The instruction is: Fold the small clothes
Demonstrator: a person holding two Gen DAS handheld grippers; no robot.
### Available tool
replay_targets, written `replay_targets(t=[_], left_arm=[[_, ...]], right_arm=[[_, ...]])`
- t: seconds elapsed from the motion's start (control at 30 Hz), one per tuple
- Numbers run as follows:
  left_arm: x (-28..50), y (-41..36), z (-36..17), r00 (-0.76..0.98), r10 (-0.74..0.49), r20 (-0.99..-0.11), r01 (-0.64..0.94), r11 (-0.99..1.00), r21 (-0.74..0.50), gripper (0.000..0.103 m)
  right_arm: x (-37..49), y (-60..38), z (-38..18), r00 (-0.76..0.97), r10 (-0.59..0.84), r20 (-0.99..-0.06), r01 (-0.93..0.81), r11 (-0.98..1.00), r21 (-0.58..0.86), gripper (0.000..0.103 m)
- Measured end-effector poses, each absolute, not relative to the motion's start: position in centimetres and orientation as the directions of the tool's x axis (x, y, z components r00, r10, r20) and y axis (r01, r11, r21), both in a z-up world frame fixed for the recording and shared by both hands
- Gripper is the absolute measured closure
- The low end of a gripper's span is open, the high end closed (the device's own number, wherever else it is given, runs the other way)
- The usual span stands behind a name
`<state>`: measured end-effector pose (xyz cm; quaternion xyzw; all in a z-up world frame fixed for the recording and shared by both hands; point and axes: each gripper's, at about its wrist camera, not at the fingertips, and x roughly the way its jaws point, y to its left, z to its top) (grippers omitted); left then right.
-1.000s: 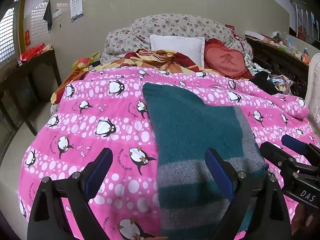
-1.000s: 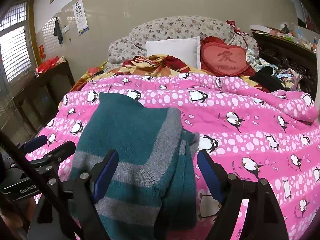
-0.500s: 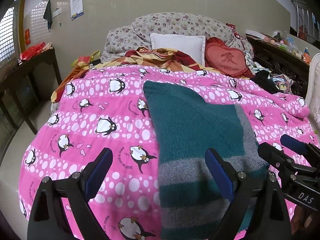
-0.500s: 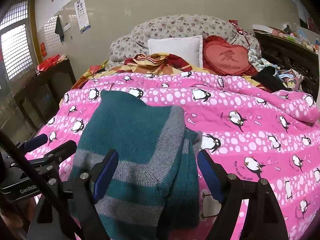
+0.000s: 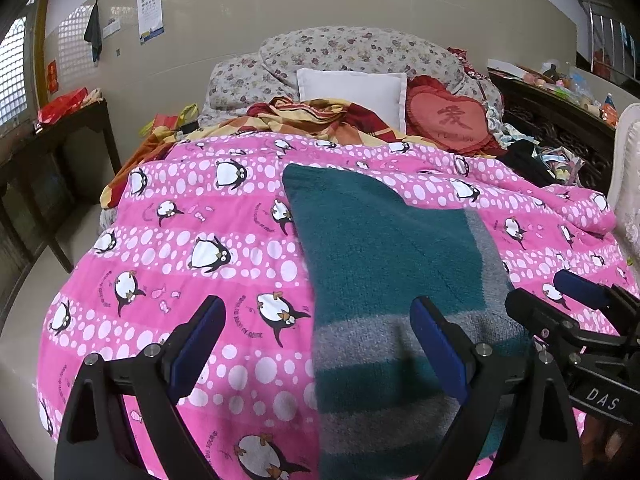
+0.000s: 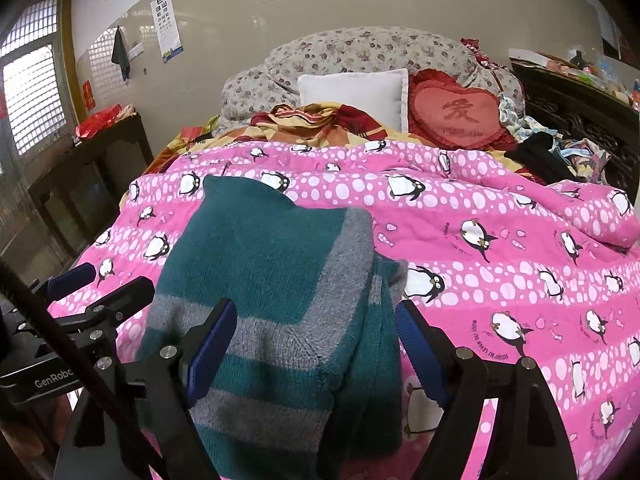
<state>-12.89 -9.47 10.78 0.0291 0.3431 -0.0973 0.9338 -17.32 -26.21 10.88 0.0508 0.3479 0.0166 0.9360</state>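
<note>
A teal sweater with grey stripes lies folded lengthwise on the pink penguin quilt, its hem toward me. In the left wrist view, my left gripper hovers open over the sweater's near left edge, its pads touching nothing. The right gripper shows at the right, beside the sweater's grey edge. In the right wrist view, my right gripper stands open above the sweater, where a folded sleeve lies along its right side. The left gripper is at the far left, also open.
At the head of the bed lie a white pillow, a red heart cushion and a crumpled orange blanket. Loose clothes are piled at the back right. A dark wooden table stands to the left of the bed.
</note>
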Motion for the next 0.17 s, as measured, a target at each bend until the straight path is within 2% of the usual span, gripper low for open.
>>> replay_targets(t=[0.17], left_arm=[[-13.04, -9.50, 10.98, 0.745, -0.164, -0.646, 0.205, 0.979, -0.012, 0.010]], right_arm=[[-17.25, -26.21, 10.85, 0.756, 0.064, -0.651, 0.006, 0.994, 0.105, 0.018]])
